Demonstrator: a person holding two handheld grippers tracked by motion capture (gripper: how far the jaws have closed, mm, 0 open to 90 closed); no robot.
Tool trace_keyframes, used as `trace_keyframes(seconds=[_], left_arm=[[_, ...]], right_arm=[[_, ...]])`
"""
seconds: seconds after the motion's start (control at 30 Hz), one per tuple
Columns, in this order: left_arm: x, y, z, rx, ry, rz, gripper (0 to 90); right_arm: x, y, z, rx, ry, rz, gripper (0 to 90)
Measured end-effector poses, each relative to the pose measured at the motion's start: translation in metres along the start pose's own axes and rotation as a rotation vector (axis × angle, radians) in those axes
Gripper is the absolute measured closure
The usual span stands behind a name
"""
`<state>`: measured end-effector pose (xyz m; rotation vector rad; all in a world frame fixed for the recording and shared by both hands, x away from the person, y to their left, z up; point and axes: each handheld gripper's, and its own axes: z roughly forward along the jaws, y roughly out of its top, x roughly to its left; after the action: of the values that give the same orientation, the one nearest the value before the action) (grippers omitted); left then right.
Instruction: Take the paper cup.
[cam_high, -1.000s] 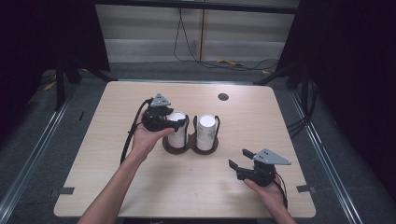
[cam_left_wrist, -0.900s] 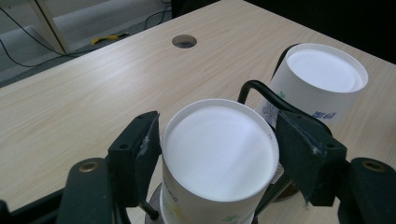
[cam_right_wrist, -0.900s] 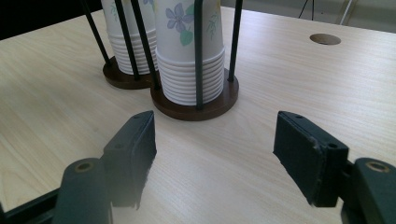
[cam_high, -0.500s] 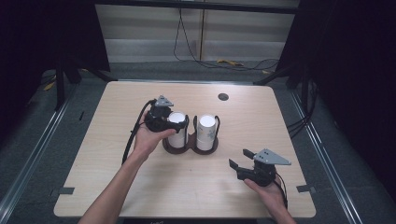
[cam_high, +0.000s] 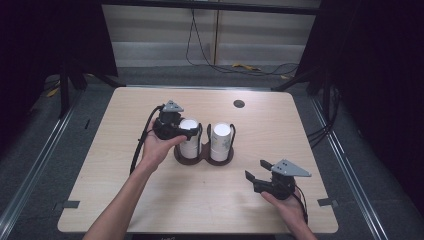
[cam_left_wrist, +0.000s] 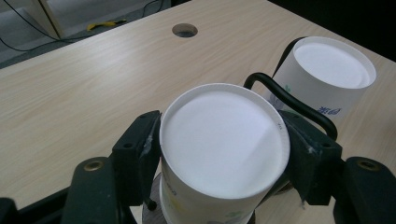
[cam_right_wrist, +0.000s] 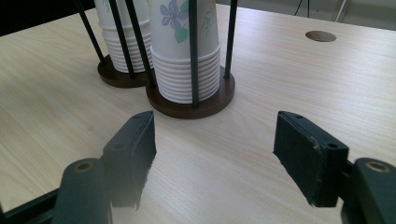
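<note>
No brand name readable anywhere; cups carry only printed decoration. Left cup stack (cam_high: 189, 137) sits upside down in the left ring of the dark double cup holder (cam_high: 203, 155) mid-table; blue-green marks low on its top cup are cut off by the frame bottom in the left gripper view, nothing legible. Right cup stack (cam_high: 220, 139) stands in the other ring, just beside the first; small blue print on its side in the left gripper view is too blurred to read, and the right gripper view shows a purple flower with green leaves on it, plus the ribbed rims of many nested cups at the base. Left gripper (cam_high: 184, 131) has its jaws around the top cup of the left cup stack (cam_left_wrist: 223, 154), pads pressing its wall on both sides after just closing in. Holder's black wire loop (cam_left_wrist: 289, 100) curves behind that cup, partly hidden by it. Right gripper (cam_high: 256, 169) rests near the table's front right, well apart from the holder, jaws standing apart with nothing between them, bare wooden table (cam_right_wrist: 280, 70) beyond. Round grommet hole (cam_high: 239, 103) near the far edge. Stack tops are cut off in the right gripper view. Cables on the floor behind the table are dim, hard to make out.
</note>
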<state>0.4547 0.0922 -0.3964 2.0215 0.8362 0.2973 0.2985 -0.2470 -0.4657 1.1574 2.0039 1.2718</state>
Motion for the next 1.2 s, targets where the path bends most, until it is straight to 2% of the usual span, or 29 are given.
trace_keyframes(seconds=[0.13, 0.2, 0.73, 0.93, 1.2], left_arm=[[0.001, 0.001, -0.003, -0.012, -0.014, 0.006, 34.4], [0.001, 0.001, -0.004, -0.023, -0.014, -0.006, 34.6], [-0.003, 0.008, -0.019, -0.094, -0.015, 0.012, 35.4], [-0.005, 0.012, -0.025, -0.112, 0.000, 0.024, 35.4], [-0.005, 0.014, -0.034, -0.142, 0.004, 0.017, 35.5]], right_arm=[[0.000, 0.000, 0.000, 0.004, 0.002, 0.001, 29.8], [0.001, 0.000, 0.000, 0.005, 0.002, 0.001, 29.8], [0.001, 0.000, 0.001, 0.006, 0.002, -0.001, 29.8], [0.001, 0.000, 0.001, 0.007, 0.004, -0.004, 29.8], [0.001, 0.000, 0.001, 0.007, 0.004, -0.006, 29.8]])
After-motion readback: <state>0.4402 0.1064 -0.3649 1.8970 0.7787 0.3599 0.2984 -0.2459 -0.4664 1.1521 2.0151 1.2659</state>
